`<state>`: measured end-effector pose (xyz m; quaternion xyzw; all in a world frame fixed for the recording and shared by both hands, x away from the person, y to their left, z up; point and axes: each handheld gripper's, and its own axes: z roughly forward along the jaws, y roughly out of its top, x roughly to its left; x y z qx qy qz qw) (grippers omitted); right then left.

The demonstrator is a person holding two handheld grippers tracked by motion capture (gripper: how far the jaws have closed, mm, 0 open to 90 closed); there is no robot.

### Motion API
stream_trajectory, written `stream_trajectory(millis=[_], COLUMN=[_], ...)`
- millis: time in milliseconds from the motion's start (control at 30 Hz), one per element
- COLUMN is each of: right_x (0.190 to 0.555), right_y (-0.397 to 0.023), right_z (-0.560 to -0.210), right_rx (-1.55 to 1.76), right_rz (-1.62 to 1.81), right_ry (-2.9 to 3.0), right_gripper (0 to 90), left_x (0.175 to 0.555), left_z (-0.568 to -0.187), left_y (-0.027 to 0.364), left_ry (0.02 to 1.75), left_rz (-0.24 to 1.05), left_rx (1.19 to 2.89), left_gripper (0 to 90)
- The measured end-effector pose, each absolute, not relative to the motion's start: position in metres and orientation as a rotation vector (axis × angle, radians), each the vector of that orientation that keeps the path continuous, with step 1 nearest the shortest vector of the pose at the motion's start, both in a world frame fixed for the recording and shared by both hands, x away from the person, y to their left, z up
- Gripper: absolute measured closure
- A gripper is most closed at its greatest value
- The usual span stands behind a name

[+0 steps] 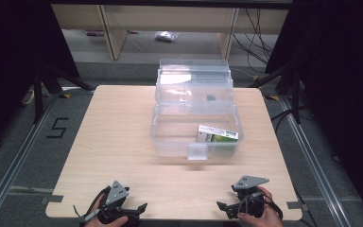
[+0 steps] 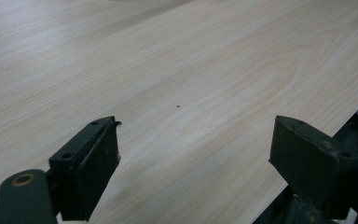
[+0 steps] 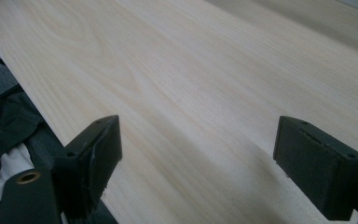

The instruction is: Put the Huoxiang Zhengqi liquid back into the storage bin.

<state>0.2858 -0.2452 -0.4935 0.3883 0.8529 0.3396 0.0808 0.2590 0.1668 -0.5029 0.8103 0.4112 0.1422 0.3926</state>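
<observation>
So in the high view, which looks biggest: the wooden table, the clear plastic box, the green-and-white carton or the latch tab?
1. Wooden table
2. Clear plastic box, lid open
3. Green-and-white carton, lying inside the box
4. Latch tab on the box's front, slightly smaller than the carton

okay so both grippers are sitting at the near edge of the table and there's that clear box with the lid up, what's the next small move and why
Probably reach the right gripper forward toward the green and white carton in the clear plastic box. The lid is already up, the carton lies at the box's right side, nearer that hand, and both grippers, the left gripper too, are open and empty over the bare table.
</observation>
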Motion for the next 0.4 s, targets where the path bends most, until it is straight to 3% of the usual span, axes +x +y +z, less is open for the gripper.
stream_trajectory(millis=[400], right_x=[0.2824], right_y=[-0.2434], right_z=[-0.4941], right_rx=[1.155], right_rz=[0.992], right_ry=[2.562], right_gripper=[16.3], left_x=[0.2591], left_z=[-0.5029], left_y=[0.1667], left_ry=[1.041], left_rz=[0.361], left_rx=[2.062], left_gripper=[14.9])
